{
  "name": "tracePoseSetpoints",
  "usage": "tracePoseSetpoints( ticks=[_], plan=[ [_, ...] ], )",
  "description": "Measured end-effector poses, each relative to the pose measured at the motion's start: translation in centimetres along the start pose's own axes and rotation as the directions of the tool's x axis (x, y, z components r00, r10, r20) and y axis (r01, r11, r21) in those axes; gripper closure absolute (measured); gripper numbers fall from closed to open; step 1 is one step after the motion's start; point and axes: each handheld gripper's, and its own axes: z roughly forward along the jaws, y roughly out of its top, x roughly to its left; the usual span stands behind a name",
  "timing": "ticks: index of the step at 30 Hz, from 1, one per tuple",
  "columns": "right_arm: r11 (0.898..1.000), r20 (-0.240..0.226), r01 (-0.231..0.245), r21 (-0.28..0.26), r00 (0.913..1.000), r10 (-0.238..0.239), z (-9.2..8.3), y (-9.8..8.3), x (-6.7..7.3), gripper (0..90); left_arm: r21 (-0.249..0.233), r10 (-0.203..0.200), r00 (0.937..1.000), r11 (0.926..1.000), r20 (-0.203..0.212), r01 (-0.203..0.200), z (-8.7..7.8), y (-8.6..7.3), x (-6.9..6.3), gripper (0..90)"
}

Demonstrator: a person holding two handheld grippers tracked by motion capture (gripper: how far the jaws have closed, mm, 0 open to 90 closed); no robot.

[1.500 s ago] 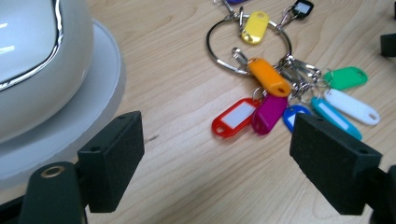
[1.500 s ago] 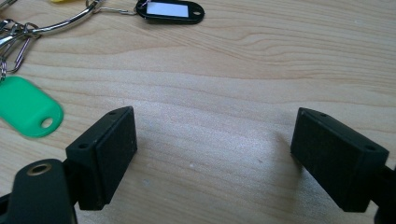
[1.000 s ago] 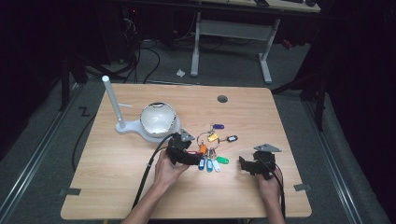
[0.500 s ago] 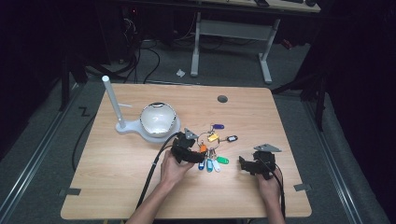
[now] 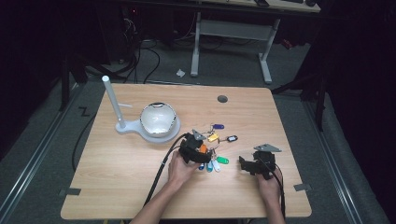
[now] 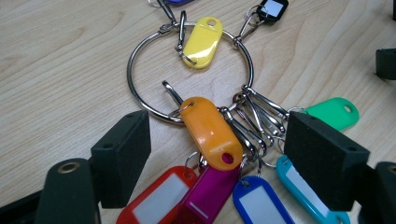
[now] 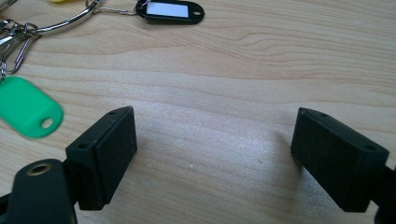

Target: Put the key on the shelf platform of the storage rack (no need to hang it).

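Here the orange tag lies at centre frame in the left gripper view, clipped to the key ring and resting across the red, magenta and blue tags below it. It sits on top of the fan of tags, so it is the one I can reach without disturbing the rest. I hold my left gripper low over it, one pad on each side, so that closing should trap the tag across its width. The jaws stand wide and have just been closing a little; the tag is between them, but neither pad presses on it, and nothing is gripped yet.

Outward, the ring spreads flat on the table, with the yellow tag at upper centre and the green tag at right.

My right gripper rests at lower right in the high view, jaws wide over bare wood, holding nothing; I judge it parked clear of the work.

Against the earlier high view, my left hand sits further right and lower, directly over the tag cluster. The right hand holds the same place.
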Motion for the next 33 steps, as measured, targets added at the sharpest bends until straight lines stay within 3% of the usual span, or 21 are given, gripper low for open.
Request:
tracePoseSetpoints(
  ticks=[5,10,16,23,33],
  plan=[
    [1.0,0.0,0.0,0.0,1.0,0.0,0.0,0.0,0.0,14.4,0.011,-0.013,0.9999,0.9999,-0.009,0.013,0.7,-0.1,0.1,27.3],
    [1.0,0.0,0.001,0.0,1.0,-0.001,0.0,0.0,0.0,14.4,0.016,0.0,0.9996,0.9999,-0.029,0.001,1.2,-0.2,0.1,31.1],
    [1.0,0.0,-0.001,0.0,1.0,0.001,0.0,0.0,0.0,14.4,0.018,0.044,0.9969,0.9989,-0.066,-0.043,1.0,-0.3,0.1,44.4],
    [1.0,0.0,0.0,0.0,1.0,0.0,0.0,0.0,0.0,14.4,0.015,0.04,0.9967,0.9991,-0.07,-0.039,0.8,-0.3,0.5,64.4],
    [1.0,0.0,0.0,0.0,1.0,0.0,0.0,0.0,0.0,14.4,0.029,0.073,0.9949,0.997,-0.07,-0.071,0.5,-0.1,1.1,72.2]
  ],
)
